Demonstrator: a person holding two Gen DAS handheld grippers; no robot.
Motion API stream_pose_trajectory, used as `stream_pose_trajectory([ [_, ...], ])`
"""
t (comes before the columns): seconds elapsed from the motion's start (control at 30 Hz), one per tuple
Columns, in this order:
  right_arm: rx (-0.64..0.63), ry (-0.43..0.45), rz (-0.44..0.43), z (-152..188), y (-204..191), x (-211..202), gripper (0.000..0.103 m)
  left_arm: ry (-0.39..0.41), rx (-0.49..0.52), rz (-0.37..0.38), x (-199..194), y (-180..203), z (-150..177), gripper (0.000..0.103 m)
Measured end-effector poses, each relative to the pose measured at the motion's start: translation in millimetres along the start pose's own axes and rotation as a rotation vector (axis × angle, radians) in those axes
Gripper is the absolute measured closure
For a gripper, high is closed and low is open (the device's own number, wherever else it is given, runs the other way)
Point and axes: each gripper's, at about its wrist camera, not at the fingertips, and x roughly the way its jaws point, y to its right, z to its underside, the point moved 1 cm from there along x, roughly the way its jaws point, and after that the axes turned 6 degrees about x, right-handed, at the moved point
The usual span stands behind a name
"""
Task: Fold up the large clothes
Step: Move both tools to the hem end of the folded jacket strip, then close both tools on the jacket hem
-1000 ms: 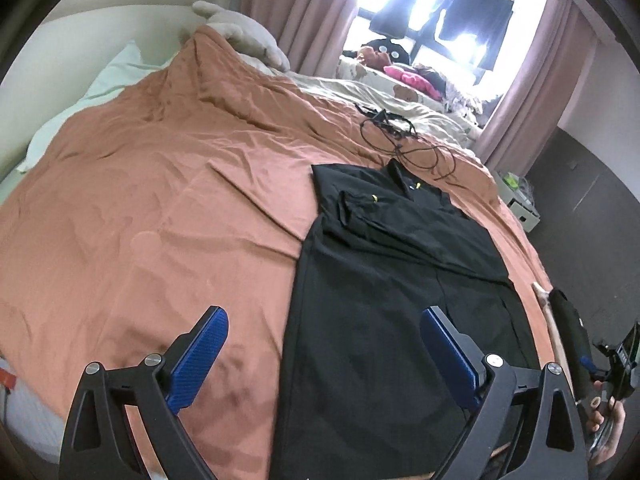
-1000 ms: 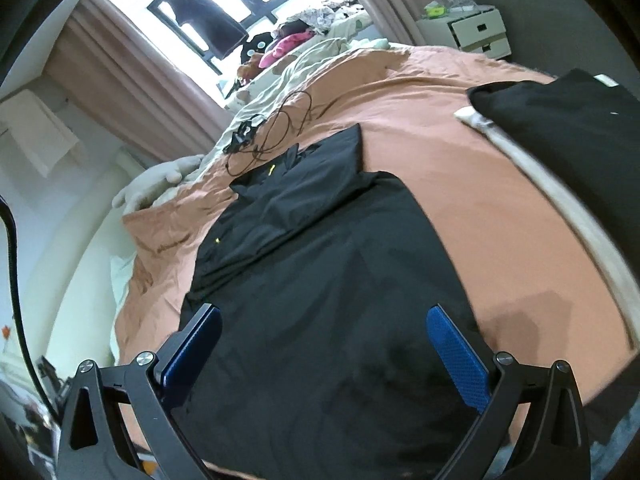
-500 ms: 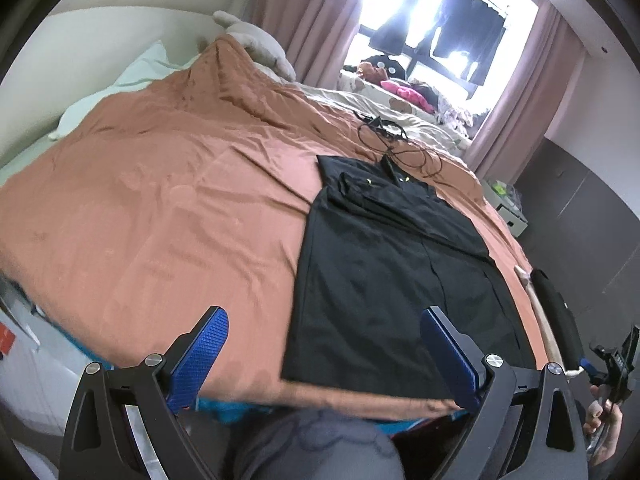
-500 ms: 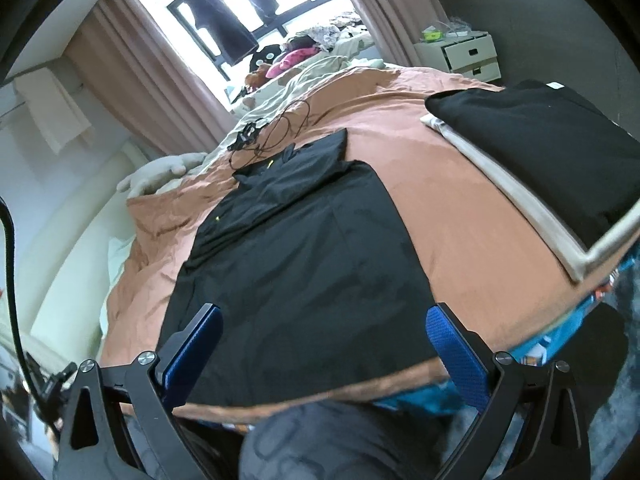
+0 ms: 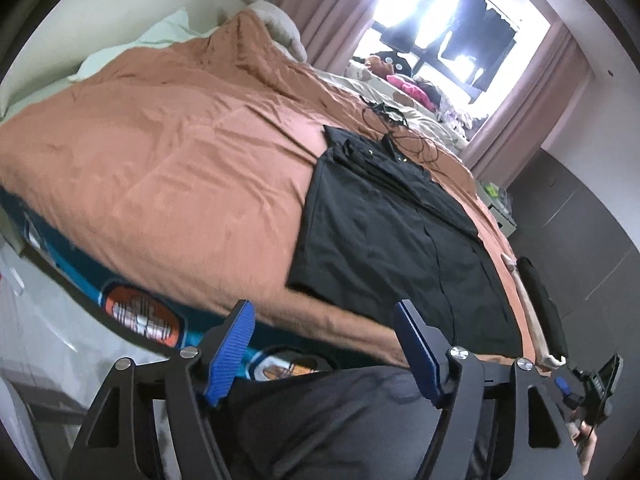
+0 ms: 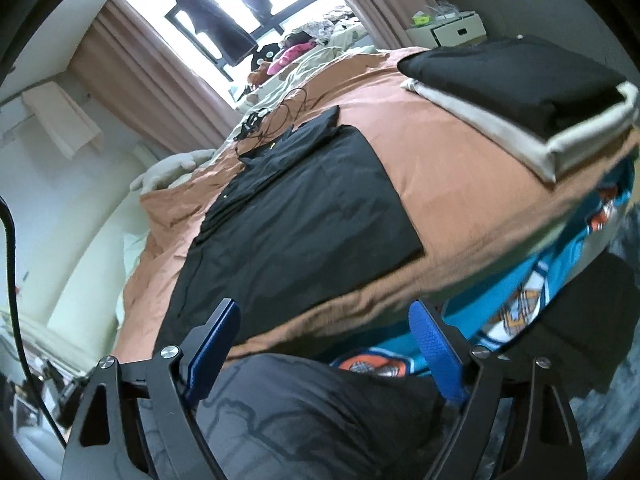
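A black garment (image 5: 400,240) lay spread flat on a bed covered by a rust-orange duvet (image 5: 180,152), its collar end toward the bright window (image 5: 452,28) and its hem just short of the bed's near edge. At the far left of the bed, a pale green pillow (image 5: 152,36) and a grey plush toy (image 5: 276,24) rested by the headboard. Beyond the garment's collar, a tangle of black cable (image 5: 392,120) lay on the duvet. The left gripper (image 5: 328,356) hung off the near edge of the bed over the person's dark-trousered knee (image 5: 352,420), its blue-padded jaws apart with nothing between them; they had just been closing. Below the duvet's edge ran a teal patterned sheet (image 5: 136,312). To the right of the garment sat a stack of folded clothes (image 6: 520,92), black on top of cream, at the bed's corner. The right gripper (image 6: 328,352) was likewise clear of the bed, its jaws apart and empty, having just been narrowing. A white bedside drawer unit (image 6: 452,28) stood by the pink curtain (image 6: 132,80) at the far right.
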Motion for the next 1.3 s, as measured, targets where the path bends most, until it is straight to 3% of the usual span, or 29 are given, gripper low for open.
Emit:
stream_pose_trajectory([
  [0.3, 0.034, 0.005, 0.008, 8.5, 13.0, 5.2, 0.018, -0.026, -0.030, 0.023, 18.5, -9.8, 16.1, 0.030],
  [0.6, 0.103, 0.034, -0.019, -15.9, 31.8, 50.5, 0.018, -0.077, -0.079, 0.041, 84.8, -25.3, 5.4, 0.041],
  [0.93, 0.159, 0.029, 0.018, -49.2, 58.3, 101.5, 0.019, -0.143, -0.113, 0.039, 149.2, -37.4, -16.2, 0.043],
  [1.3, 0.209, 0.020, -0.013, -73.5, 75.5, 132.9, 0.025, -0.197, -0.199, 0.161, 179.4, -43.6, -32.8, 0.043],
])
